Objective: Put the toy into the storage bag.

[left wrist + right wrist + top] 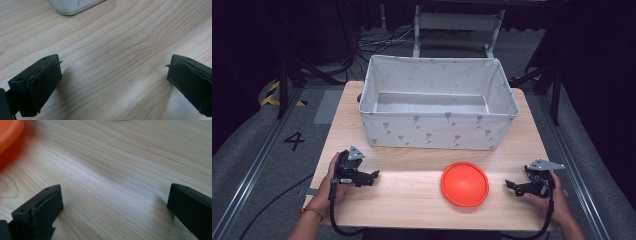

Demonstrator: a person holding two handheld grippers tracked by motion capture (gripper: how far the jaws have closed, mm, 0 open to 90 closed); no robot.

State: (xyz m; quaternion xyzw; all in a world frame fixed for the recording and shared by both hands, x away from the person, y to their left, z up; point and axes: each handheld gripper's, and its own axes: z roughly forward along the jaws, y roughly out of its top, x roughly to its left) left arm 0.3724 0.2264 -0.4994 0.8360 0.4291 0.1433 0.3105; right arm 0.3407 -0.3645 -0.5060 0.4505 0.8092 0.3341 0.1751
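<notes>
We take the orange plate (pixel 465 183) as our reference — it lies flat on the wooden table (pixel 412 200), toward the person's edge and a little right of the middle. The left gripper (pixel 373 176) rests on the table well to the left of the plate, apart from it, pointing toward it. In the left gripper view (pixel 113 75) its jaws stand wide apart with bare wood between them. The right gripper (pixel 510 185) sits near the plate's right side, clear of the rim, also pointing toward it. In the right gripper view (pixel 115 200) we find its jaws likewise spread — nothing between them, and the plate's edge (pixel 8 132) showing at the upper left. Beyond the plate, toward the table's far edge, stands a white fabric bin (pixel 437 131), upright, separate from the plate.
</notes>
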